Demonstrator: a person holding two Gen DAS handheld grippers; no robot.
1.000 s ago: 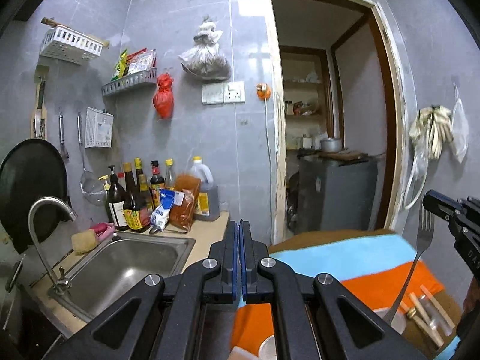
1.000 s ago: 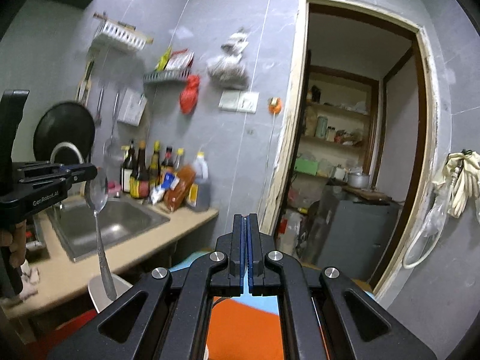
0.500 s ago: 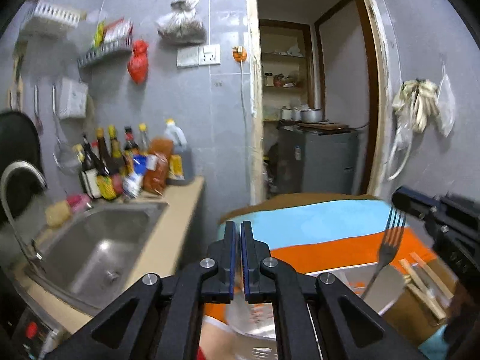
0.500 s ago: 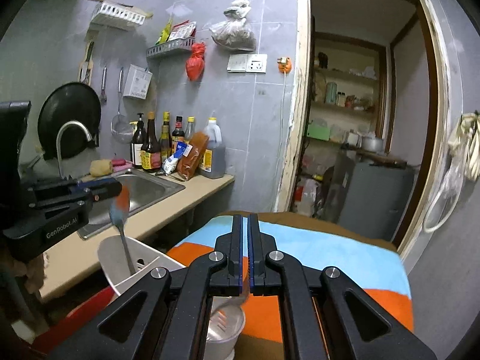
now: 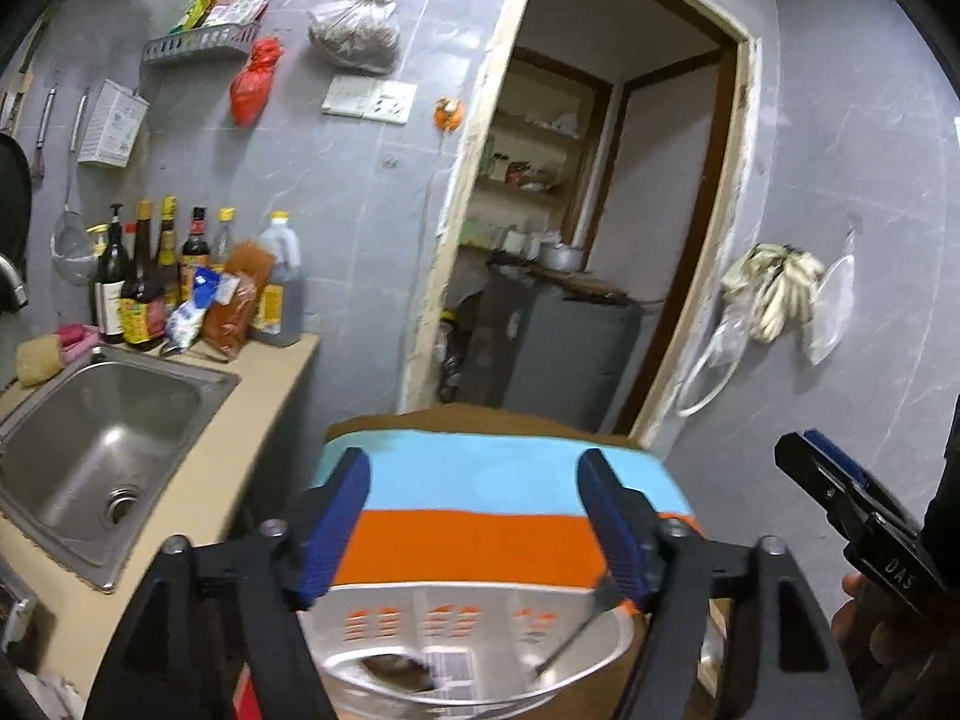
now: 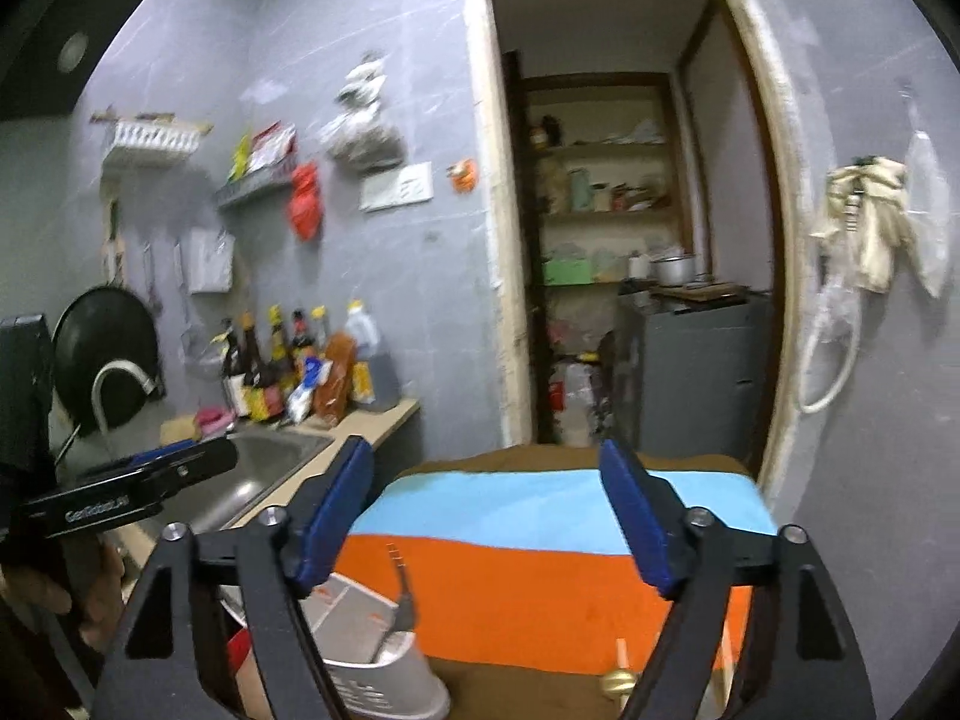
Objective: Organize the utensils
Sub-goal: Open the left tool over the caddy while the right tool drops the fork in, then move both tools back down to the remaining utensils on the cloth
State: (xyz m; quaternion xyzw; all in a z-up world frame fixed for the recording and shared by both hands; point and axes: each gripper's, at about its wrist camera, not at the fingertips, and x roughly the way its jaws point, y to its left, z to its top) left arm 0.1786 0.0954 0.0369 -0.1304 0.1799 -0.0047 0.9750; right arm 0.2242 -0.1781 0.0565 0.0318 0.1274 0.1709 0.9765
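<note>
Now both sets of jaws are opening with nothing between them, where a second ago each was clamped on a utensil. The spoon [image 5: 399, 675] lies in the white holder [image 5: 468, 618] just below the left gripper [image 5: 474, 522], and the fork [image 6: 403, 600] stands in it below and left of the right gripper [image 6: 486, 516]. Two utensils look sorted; chopsticks [image 6: 621, 657] near the right gripper, on the striped cloth [image 6: 540, 576], probably come next.
</note>
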